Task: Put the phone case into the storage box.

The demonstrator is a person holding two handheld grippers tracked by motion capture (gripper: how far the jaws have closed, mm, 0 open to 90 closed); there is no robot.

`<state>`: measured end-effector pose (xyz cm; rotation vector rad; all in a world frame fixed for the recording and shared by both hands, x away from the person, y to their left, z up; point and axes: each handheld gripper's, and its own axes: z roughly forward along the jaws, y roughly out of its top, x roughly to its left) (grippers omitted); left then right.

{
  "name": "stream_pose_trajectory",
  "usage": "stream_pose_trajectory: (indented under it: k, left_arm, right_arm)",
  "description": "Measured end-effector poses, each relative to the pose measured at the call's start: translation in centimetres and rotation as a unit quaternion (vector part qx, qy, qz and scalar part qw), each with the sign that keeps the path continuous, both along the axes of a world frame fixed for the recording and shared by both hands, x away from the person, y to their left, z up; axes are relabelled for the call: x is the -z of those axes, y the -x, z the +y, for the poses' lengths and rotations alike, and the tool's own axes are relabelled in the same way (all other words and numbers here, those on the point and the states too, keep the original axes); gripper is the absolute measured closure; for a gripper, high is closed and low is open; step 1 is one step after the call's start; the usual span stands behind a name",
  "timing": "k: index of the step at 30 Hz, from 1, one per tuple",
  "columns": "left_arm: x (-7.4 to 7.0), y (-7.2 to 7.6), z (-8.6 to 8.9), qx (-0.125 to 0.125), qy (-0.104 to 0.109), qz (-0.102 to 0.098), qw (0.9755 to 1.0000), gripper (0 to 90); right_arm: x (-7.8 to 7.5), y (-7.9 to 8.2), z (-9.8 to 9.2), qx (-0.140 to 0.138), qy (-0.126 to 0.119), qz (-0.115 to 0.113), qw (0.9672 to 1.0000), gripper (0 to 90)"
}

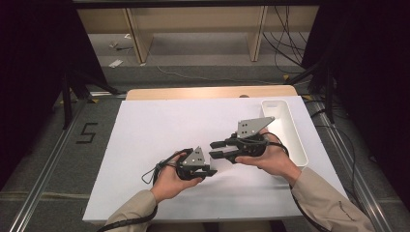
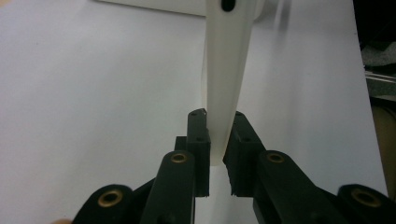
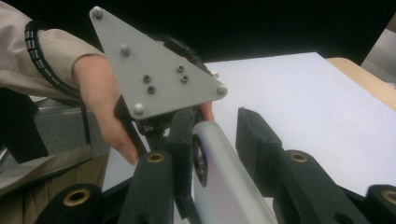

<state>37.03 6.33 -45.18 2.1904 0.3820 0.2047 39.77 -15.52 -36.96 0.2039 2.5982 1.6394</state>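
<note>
From the high view, the left gripper (image 1: pixel 212 170) and the right gripper (image 1: pixel 213 149) meet tip to tip over the middle of the white sheet-covered surface (image 1: pixel 145 145). A long white plastic tray (image 1: pixel 296 130) lies along the surface's right edge, well apart from the left hand and just beside the right. Beyond the surface are grey floor, loose cables and a bare wooden shelf frame (image 1: pixel 193 29).

In the left gripper view, a long, flat cream-white plastic strip with a hole near one end (image 2: pixel 224 70) stands on edge. It runs straight away from the camera, and its near end is pinched between the left jaws, both pads pressing on it.

In the right gripper view, the same strip runs lengthwise up between the right jaws. It lies against one jaw with a clear gap to the other, so these jaws are spread and not gripping. The left hand (image 3: pixel 100 93) is just ahead.

The left gripper probably carries the strip now, and the right gripper must back off along the strip's long axis.
</note>
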Motion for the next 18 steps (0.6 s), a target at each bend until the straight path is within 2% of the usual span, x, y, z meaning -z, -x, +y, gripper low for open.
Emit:
stream_pose_trajectory:
  k: [6, 18]
  left_arm:
    - [-0.1, 0.01, 0.04, -0.006, 0.001, 0.005, 1.0, 81.0]
    - [-0.24, 0.12, -0.01, -0.008, 0.002, 0.008, 0.9999, 81.0]
  right_arm:
    - [0.02, -0.04, -0.06, 0.01, 0.001, -0.009, 0.9999, 60.8]
    - [0.18, -0.04, 0.04, 0.015, 0.002, -0.009, 0.9998, 52.3]
